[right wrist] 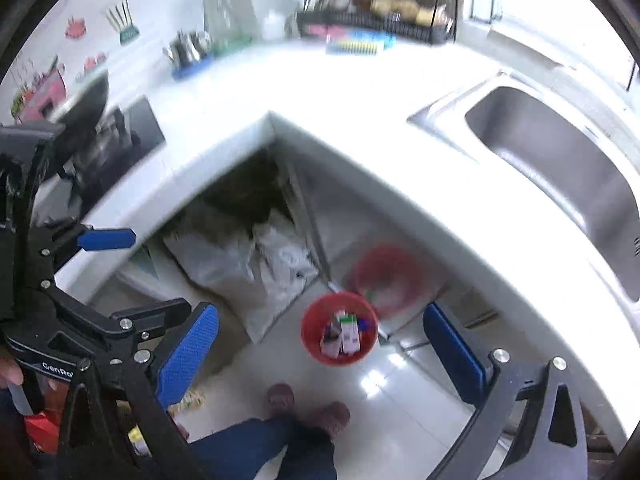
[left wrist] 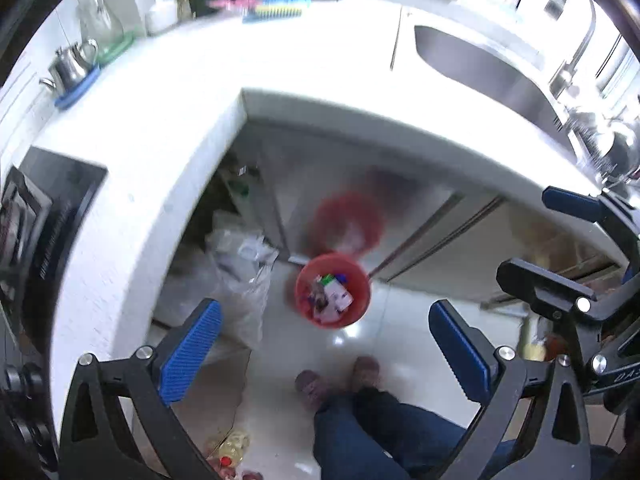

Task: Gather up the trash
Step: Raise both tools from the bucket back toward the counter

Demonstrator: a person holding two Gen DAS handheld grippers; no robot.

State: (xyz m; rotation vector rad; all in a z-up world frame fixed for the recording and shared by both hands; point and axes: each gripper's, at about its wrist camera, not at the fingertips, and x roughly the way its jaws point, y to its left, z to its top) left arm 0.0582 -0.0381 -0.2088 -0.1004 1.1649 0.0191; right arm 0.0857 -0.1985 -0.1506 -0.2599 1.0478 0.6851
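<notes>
Both the left gripper (left wrist: pixel 326 346) and the right gripper (right wrist: pixel 320 354) hang released above the floor, jaws spread wide, nothing between the 2 blue pads of either; the red bin (left wrist: pixel 362 280) below holds small cartons and wrappers, just beside the cabinet (left wrist: pixel 420 224)

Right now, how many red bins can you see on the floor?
1: the red bin stands on the tiled floor beside the cabinet doors, holding trash. The red shape on the doors is its reflection.
</notes>
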